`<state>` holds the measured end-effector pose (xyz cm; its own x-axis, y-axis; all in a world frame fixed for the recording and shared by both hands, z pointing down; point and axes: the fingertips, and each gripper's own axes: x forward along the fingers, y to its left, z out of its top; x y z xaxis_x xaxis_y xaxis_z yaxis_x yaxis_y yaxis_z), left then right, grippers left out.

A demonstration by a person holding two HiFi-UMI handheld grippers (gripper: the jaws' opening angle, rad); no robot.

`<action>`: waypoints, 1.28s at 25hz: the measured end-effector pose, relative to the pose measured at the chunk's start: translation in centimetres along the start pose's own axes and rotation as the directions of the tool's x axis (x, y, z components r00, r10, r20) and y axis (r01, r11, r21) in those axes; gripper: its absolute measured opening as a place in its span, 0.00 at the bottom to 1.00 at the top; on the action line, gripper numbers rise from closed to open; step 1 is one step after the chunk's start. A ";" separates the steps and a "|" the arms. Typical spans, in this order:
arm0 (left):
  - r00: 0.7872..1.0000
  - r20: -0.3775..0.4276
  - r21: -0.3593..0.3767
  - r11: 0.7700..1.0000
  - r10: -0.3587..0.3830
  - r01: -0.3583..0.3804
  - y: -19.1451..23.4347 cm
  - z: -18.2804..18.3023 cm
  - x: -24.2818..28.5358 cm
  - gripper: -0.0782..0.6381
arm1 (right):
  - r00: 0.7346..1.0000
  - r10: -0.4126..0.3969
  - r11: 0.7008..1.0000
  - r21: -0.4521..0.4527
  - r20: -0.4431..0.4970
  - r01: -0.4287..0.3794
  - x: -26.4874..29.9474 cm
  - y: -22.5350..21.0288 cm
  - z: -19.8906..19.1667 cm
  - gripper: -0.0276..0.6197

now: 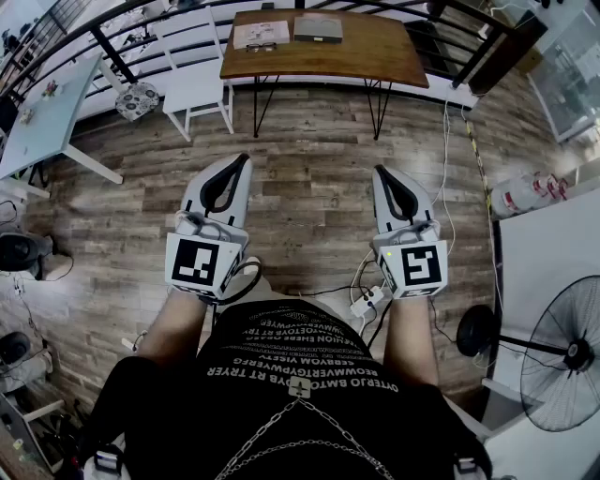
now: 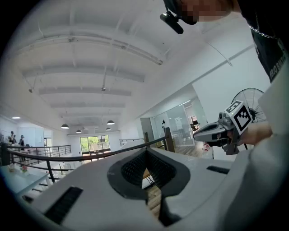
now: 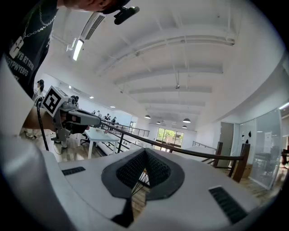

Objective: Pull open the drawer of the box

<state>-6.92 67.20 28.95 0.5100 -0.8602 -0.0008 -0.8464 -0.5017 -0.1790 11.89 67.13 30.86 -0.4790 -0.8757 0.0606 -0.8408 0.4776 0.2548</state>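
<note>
On the wooden table (image 1: 375,52) at the far end of the room lie a grey box (image 1: 319,28) and a pale flat thing (image 1: 261,35); no drawer can be made out from here. My left gripper (image 1: 246,159) and right gripper (image 1: 378,172) hover side by side over the wooden floor, well short of the table. Both are shut, tips touching, with nothing held. The left gripper view has its own shut gripper (image 2: 145,151) pointing upward at the ceiling, with the right gripper (image 2: 212,131) off to one side. In the right gripper view the shut gripper (image 3: 145,151) likewise aims up, with the left gripper (image 3: 79,118) beside it.
A white chair (image 1: 192,80) stands left of the wooden table, with a dark railing (image 1: 122,66) behind it. A pale table (image 1: 47,112) sits at far left. A standing fan (image 1: 562,361) is at lower right. A power strip (image 1: 367,300) and cables lie on the floor near my feet.
</note>
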 end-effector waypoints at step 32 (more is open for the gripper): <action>0.989 -0.019 -0.027 0.989 -0.144 0.143 16.0 -5.4 15.2 0.10 | 0.991 -0.070 0.995 0.063 -0.113 0.078 20.6 -2.2 -1.8 0.14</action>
<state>-13.52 45.62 31.40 0.6233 -0.7807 0.0439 -0.7685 -0.6220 -0.1503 4.37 47.93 33.26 -0.3872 -0.9095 0.1514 -0.8896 0.4117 0.1979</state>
